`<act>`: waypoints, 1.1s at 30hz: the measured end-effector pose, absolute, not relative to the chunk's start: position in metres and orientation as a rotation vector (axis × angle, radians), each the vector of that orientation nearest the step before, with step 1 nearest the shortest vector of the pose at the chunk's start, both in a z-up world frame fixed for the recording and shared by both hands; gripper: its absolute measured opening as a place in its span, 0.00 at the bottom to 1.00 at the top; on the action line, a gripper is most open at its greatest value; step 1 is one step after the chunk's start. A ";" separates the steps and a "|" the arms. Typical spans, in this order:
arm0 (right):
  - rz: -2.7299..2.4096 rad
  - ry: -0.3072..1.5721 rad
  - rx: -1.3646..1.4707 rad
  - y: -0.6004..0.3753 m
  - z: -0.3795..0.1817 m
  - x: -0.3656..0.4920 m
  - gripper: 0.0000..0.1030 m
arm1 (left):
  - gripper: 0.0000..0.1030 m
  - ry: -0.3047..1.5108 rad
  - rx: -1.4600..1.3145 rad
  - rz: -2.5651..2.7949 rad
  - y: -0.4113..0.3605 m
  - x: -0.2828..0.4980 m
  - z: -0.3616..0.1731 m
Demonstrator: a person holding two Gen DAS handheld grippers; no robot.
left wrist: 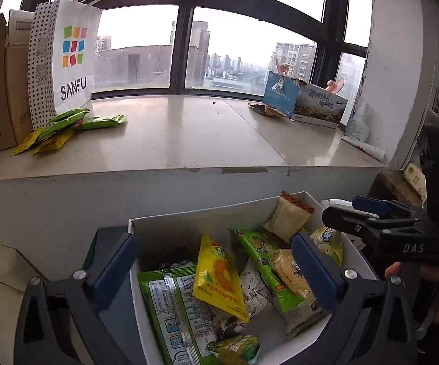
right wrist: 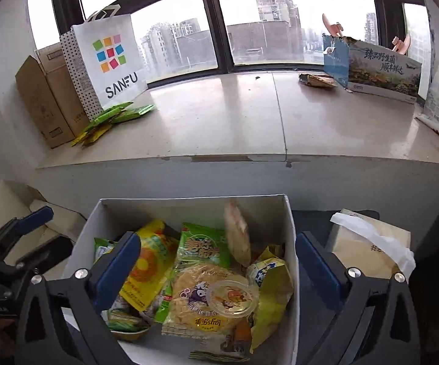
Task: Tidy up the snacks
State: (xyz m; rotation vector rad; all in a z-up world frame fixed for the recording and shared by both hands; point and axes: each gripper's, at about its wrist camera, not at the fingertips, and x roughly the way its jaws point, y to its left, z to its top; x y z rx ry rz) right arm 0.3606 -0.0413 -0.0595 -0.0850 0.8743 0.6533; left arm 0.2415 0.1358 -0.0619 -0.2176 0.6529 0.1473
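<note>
white box point(right wrist: 289, 231) down low in front of the windowsill point(right wrist: 219, 127), stuffed with snack packs: yellow pouch point(left wrist: 216, 276) with an orange round on it, green packet point(left wrist: 259, 255) lying slanted beside it, long green-and-white pack point(left wrist: 170, 310) near the front-left corner, a pale wafer-looking pack point(left wrist: 286, 216) stood up against the far wall, clear bag of noodle snack point(right wrist: 201, 298) with a little round jelly cup point(right wrist: 231, 298) sat on top, crinkly yellow-green bag point(right wrist: 271, 279) on the right side. writing on those all chinese, too small to make out properly. left gripper point(left wrist: 216, 273) spread wide over the box, nothing between the blue pads, nothing grabbed. right gripper point(right wrist: 219, 270) same deal, wide apart above the snacks and not touching any. up on the sill: white paper bag point(right wrist: 113, 60) with coloured squares and "sanfu" printed on it, leaning next to brown cardboard boxes point(right wrist: 46, 97), small heap of green and yellow sachets point(right wrist: 113, 118) at its foot. far right of the sill, a printed carton point(right wrist: 381, 73) with chinese lettering and a landscape picture, pink bits poking out the top, a crumpled brown wrapper point(right wrist: 317, 80) just beside it. right of the white box, a tan tissue pack point(right wrist: 371, 249) with a white sheet sticking out. "das" readable on the right gripper body in the left wrist view.
</note>
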 end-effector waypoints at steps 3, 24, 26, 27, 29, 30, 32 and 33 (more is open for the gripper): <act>0.647 0.837 -0.141 -0.038 -0.058 0.352 1.00 | 1.00 0.657 -0.209 0.145 0.131 0.238 -0.062; 0.660 0.626 -0.228 -0.083 0.010 0.230 1.00 | 1.00 0.487 -0.204 0.204 0.075 0.104 0.013; 0.653 0.623 -0.206 -0.095 0.014 0.216 1.00 | 1.00 0.476 -0.190 0.185 0.065 0.089 0.013; 0.661 0.624 -0.196 -0.101 0.016 0.208 1.00 | 1.00 0.475 -0.185 0.176 0.060 0.082 0.012; 0.660 0.624 -0.179 -0.112 0.017 0.192 1.00 | 1.00 0.492 -0.172 0.167 0.051 0.073 0.009; 0.662 0.623 -0.179 -0.116 0.018 0.184 1.00 | 1.00 0.503 -0.172 0.172 0.047 0.068 0.007; 0.671 0.625 -0.187 -0.125 0.018 0.166 1.00 | 1.00 0.524 -0.176 0.171 0.039 0.058 0.002; 0.676 0.621 -0.193 -0.129 0.018 0.158 1.00 | 1.00 0.531 -0.176 0.165 0.035 0.052 -0.001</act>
